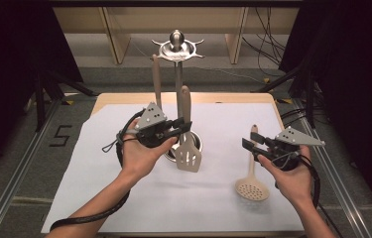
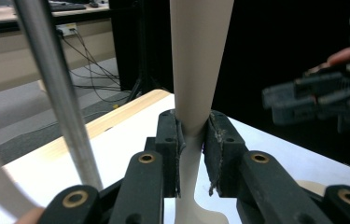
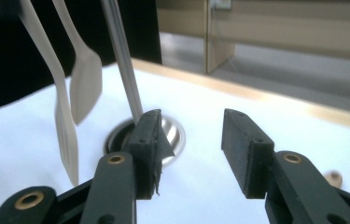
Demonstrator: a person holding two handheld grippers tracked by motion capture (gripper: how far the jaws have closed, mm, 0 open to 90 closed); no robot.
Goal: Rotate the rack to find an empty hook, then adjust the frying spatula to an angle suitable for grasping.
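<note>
Hanging is judged the step in hand: a slotted spatula [image 1: 188,148] is pinched by its handle in the left gripper [image 1: 176,127] beside the rack pole [image 1: 178,84], while the right gripper [image 1: 253,147], jaws spread and empty, is lowered toward the skimmer [image 1: 252,184] on the table, to be grasped next.

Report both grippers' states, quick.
Left gripper: shut on the slotted spatula handle.
Right gripper: open, holding nothing.
</note>
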